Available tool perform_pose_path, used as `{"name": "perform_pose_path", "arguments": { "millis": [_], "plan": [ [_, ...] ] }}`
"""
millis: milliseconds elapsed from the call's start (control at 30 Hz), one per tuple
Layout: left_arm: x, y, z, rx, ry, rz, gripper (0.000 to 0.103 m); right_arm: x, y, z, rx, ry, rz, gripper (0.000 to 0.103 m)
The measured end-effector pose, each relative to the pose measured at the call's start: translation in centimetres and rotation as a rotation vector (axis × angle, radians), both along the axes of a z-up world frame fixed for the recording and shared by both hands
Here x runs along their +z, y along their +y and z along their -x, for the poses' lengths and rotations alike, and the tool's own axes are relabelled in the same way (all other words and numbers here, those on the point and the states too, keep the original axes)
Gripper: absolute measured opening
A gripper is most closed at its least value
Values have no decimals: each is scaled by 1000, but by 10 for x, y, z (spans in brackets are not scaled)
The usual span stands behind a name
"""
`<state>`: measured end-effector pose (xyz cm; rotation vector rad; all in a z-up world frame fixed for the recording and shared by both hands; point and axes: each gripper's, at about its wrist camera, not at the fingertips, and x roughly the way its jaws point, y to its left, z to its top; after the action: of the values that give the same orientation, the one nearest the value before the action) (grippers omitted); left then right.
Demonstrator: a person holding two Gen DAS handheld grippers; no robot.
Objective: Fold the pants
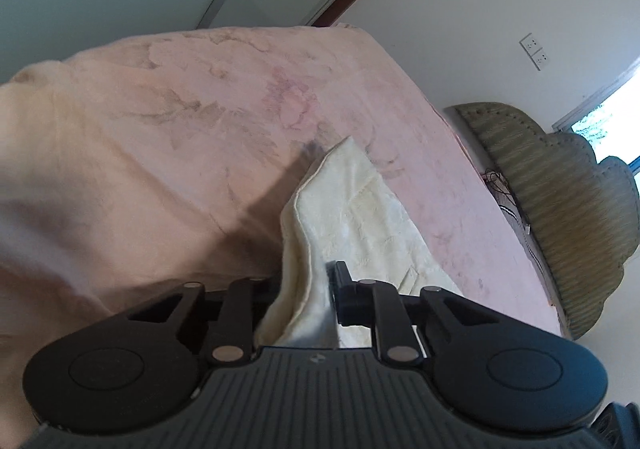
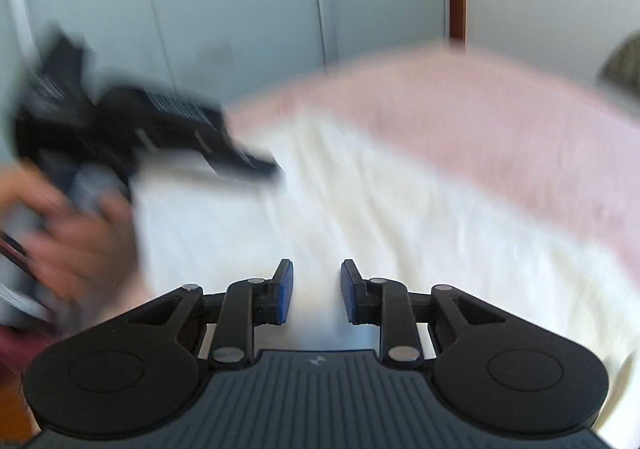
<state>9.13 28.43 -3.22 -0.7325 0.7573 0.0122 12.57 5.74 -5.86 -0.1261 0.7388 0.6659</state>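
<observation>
The pants (image 1: 352, 209) are lying on the pink bedspread (image 1: 180, 121), a pale cream garment of soft, slightly fuzzy fabric with a faint raised pattern. In the left wrist view their long axis is running from the near edge of the bed up toward the far right, ending in a narrow, rounded tip that is pointing at the far side of the bed. A stitched hem is curving along the left edge, where the cloth is folding over on itself in a thick ridge.

The left gripper (image 1: 308, 289) is clamping a bunched fold of the pants at their near end; the cloth is filling the gap between the 2 black fingers, and only the right finger (image 1: 340, 281) is showing clear of the fabric.

The right gripper (image 2: 316, 289) is hanging over the cream cloth (image 2: 360, 209), which is spreading wide and blurred across the near half of that view. Its 2 blue pads (image 2: 285, 289) are standing a little apart with a bare gap between them, gripping nothing. At the left of this view the other gripper is appearing as a dark blur, with a hand (image 2: 76, 245) around its handle.

A ribbed, scalloped olive headboard (image 1: 560, 189) is standing at the right of the bed, against a white wall.
</observation>
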Motion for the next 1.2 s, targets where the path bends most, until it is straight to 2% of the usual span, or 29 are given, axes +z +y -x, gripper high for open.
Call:
{"name": "perform_pose_path", "arguments": {
  "millis": [67, 167, 233, 267, 333, 433, 533, 667, 800, 967, 1033, 1200],
  "plan": [
    [10, -6, 7, -3, -37, -39, 13, 5, 0, 0, -1, 9, -6, 27],
    [40, -31, 19, -24, -114, -130, 12, 20, -12, -11, -4, -26, -74, 33],
    [64, -53, 29, -55, -177, -178, 12, 29, -19, -10, -1, -64, -89, 45],
    [75, -64, 34, -75, -204, -187, 12, 34, -22, -6, 2, -94, -97, 50],
    [93, -87, 41, -124, -253, -189, 12, 46, -29, -1, 3, -149, -107, 65],
    [112, -126, 51, -173, -298, -236, 13, 60, -45, 9, 25, -214, -123, 65],
    [123, -158, 58, -241, -326, -220, 14, 69, -72, 22, 47, -285, -126, 65],
    [128, -212, 63, -353, -354, -222, 17, 75, -127, 43, 40, -324, -156, 65],
    [126, -277, 64, -473, -379, -248, 20, 78, -189, 70, -38, -332, -201, 65],
    [105, -349, 60, -594, -355, -292, 23, 74, -249, 105, -131, -334, -178, 65],
    [97, -375, 64, -637, -370, -311, 24, 69, -269, 113, -172, -330, -164, 65],
    [72, -423, 67, -738, -359, -309, 24, 56, -314, 136, -247, -305, -148, 65]
  ]
}}
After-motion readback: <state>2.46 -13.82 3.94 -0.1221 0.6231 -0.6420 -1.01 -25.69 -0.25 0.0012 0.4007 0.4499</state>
